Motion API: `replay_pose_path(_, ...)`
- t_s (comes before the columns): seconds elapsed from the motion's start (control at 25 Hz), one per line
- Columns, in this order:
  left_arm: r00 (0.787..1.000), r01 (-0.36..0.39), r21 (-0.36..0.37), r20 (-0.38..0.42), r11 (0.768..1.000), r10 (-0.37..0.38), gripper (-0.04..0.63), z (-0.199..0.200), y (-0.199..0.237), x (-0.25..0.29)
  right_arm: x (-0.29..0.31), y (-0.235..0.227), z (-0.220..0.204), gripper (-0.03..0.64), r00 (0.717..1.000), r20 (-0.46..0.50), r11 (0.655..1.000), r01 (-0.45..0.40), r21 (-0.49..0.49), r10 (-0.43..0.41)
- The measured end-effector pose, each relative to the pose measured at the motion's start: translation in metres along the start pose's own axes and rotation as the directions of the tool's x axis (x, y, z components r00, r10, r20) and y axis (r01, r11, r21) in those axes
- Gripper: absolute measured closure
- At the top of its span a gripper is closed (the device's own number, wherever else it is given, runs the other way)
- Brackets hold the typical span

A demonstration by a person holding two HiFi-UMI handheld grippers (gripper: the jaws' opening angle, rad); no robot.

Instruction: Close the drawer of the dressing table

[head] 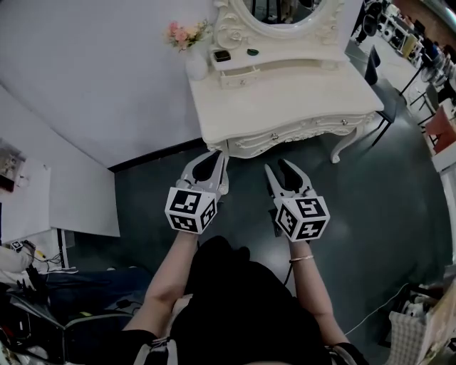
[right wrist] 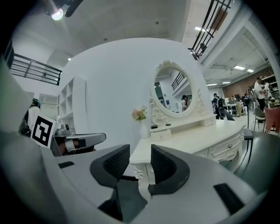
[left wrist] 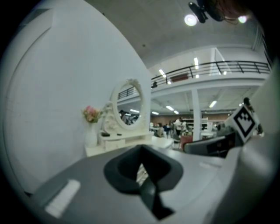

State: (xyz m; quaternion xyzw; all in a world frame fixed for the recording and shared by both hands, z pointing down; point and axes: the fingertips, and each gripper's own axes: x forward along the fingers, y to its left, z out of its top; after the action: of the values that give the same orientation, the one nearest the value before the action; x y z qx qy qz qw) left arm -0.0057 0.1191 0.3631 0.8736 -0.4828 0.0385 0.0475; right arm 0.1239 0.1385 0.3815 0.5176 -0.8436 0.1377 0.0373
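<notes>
Drawer, small and cream-white (head: 239,75), sits below the oval mirror (head: 285,11) at the back of the cream-white carved dressing table (head: 299,96), jutting slightly forward from its shelf. A white vase of pink flowers (head: 196,65) stands just left of it. Both tools hover near the table's front edge, not touching it: the left tool (head: 216,155) has its jaws pressed together on nothing, and the right tool (head: 279,167) is spread and empty.

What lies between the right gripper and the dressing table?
Head view: only bare dark grey floor between the right gripper and the white carved dressing table.
</notes>
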Motion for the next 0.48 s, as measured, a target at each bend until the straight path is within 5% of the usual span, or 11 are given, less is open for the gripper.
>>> replay_pose_path(0.48,0.999,-0.038,-0.007,-0.030,0.999,0.038,0.591,-0.006,0.023,0.029,0.033,-0.023,0.001,0.454,1.000,-0.021,1.000,-0.011,0.029,0.012)
